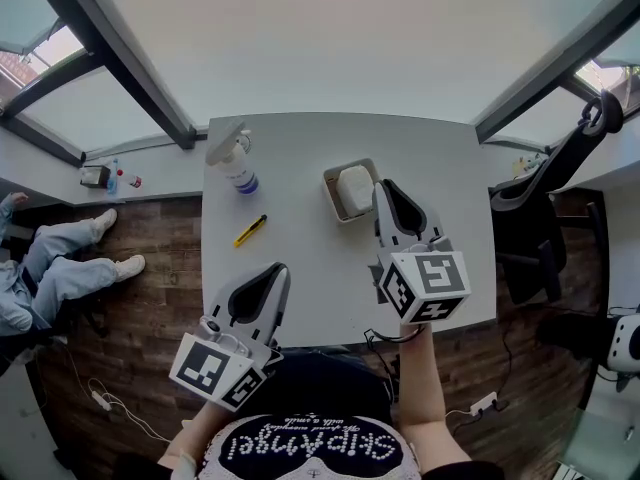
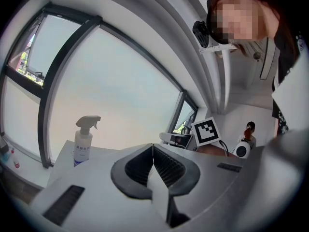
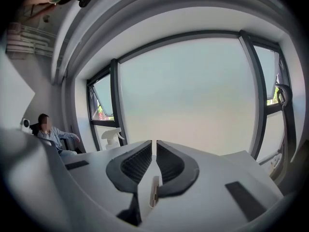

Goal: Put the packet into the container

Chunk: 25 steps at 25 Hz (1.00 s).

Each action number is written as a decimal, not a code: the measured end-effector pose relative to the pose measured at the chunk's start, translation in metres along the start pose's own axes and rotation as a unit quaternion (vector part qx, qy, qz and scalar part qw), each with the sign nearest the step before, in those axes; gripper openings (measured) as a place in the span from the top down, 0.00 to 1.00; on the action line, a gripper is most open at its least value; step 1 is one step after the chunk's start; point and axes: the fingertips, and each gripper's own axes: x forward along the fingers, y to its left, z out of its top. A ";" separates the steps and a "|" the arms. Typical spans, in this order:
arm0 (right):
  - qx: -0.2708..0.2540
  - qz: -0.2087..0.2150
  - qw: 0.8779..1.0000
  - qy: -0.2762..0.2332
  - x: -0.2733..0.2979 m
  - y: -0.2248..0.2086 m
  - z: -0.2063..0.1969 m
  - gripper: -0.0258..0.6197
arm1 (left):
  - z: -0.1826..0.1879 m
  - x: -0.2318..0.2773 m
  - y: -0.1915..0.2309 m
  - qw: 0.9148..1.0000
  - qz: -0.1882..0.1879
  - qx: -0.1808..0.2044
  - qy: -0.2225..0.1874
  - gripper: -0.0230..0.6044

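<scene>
A white packet (image 1: 356, 188) lies inside the small beige container (image 1: 331, 180) on the white table (image 1: 300, 288). My right gripper (image 1: 385, 188) hangs just right of the container, above its right rim. Its jaws are shut with nothing between them, as the right gripper view (image 3: 154, 143) also shows. My left gripper (image 1: 281, 269) is held over the table's near left part, well apart from the container. It is shut and empty, with its jaws meeting in the left gripper view (image 2: 153, 147).
A white spray bottle (image 1: 237, 163) stands at the table's far left, also in the left gripper view (image 2: 83, 141). A yellow pen-like tool (image 1: 250, 230) lies near it. A black office chair (image 1: 545, 198) stands to the right. A person (image 1: 50, 263) sits on the floor at left.
</scene>
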 end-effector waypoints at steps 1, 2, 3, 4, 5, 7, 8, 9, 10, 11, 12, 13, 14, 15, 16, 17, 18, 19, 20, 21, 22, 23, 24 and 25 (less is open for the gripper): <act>0.002 0.001 1.000 -0.002 -0.004 0.002 0.002 0.90 | 0.000 0.000 -0.001 1.000 -0.001 0.000 0.000 0.95; 0.005 0.002 1.000 -0.003 -0.007 0.003 0.003 0.90 | 0.001 0.001 -0.001 1.000 -0.003 0.001 0.000 0.95; 0.008 0.001 1.000 -0.004 -0.011 0.004 0.003 0.90 | 0.001 0.001 -0.002 1.000 -0.004 0.001 0.000 0.95; 0.012 0.001 1.000 -0.006 -0.014 0.004 0.004 0.91 | 0.001 0.001 -0.003 1.000 -0.006 0.001 0.000 0.95; 0.015 -0.001 1.000 -0.008 -0.018 0.004 0.004 0.91 | 0.001 0.002 -0.004 1.000 -0.007 0.002 0.000 0.95; 0.021 -0.005 1.000 -0.011 -0.026 0.003 0.003 0.92 | 0.001 0.002 -0.006 1.000 -0.010 0.003 0.001 0.95; 0.022 -0.007 1.000 -0.012 -0.029 0.003 0.002 0.92 | 0.001 0.002 -0.007 1.000 -0.011 0.004 0.001 0.95; 0.023 -0.009 1.000 -0.013 -0.033 0.003 0.002 0.92 | 0.001 0.002 -0.007 1.000 -0.012 0.004 0.001 0.95; 0.023 -0.011 1.000 -0.014 -0.036 0.002 0.002 0.92 | 0.001 0.002 -0.008 1.000 -0.013 0.005 0.002 0.95; 0.023 -0.012 1.000 -0.016 -0.040 0.002 0.002 0.93 | 0.001 0.002 -0.008 1.000 -0.014 0.006 0.002 0.95; 0.024 -0.013 0.999 -0.017 -0.043 0.002 0.003 0.93 | 0.001 0.003 -0.009 1.000 -0.015 0.006 0.003 0.95; 0.023 -0.014 0.999 -0.018 -0.045 0.003 0.004 0.93 | 0.001 0.003 -0.009 1.000 -0.016 0.006 0.003 0.95; 0.021 -0.015 0.999 -0.018 -0.048 0.003 0.004 0.93 | 0.001 0.003 -0.010 1.000 -0.017 0.006 0.003 0.95; 0.018 -0.017 1.000 -0.018 -0.051 0.003 0.004 0.93 | 0.001 0.003 -0.011 1.000 -0.018 0.006 0.003 0.95; 0.014 -0.017 1.000 -0.019 -0.054 0.004 0.005 0.93 | 0.002 0.003 -0.011 1.000 -0.019 0.007 0.003 0.95; 0.012 -0.017 1.000 -0.020 -0.057 0.005 0.005 0.93 | 0.002 0.003 -0.012 1.000 -0.019 0.007 0.004 0.95; 0.011 -0.016 1.000 -0.022 -0.060 0.006 0.005 0.93 | 0.002 0.004 -0.012 1.000 -0.020 0.007 0.004 0.95; 0.011 -0.014 1.000 -0.023 -0.062 0.007 0.004 0.94 | 0.001 0.004 -0.012 1.000 -0.020 0.008 0.004 0.95; 0.012 -0.012 1.000 -0.022 -0.065 0.009 0.002 0.94 | 0.001 0.004 -0.013 1.000 -0.021 0.008 0.005 0.95; 0.013 -0.010 1.000 -0.020 -0.067 0.011 0.000 0.94 | 0.001 0.004 -0.013 1.000 -0.021 0.008 0.005 0.95; 0.013 -0.007 1.000 -0.018 -0.070 0.014 -0.002 0.94 | 0.001 0.004 -0.014 1.000 -0.022 0.008 0.005 0.95; 0.011 -0.004 1.000 -0.016 -0.073 0.017 -0.005 0.94 | 0.001 0.004 -0.015 1.000 -0.023 0.008 0.005 0.95; 0.007 -0.001 1.000 -0.015 -0.075 0.020 -0.007 0.94 | 0.001 0.005 -0.015 1.000 -0.023 0.009 0.004 0.95; 0.003 0.000 1.000 -0.012 -0.078 0.023 -0.009 0.94 | 0.001 0.005 -0.015 1.000 -0.024 0.009 0.005 0.95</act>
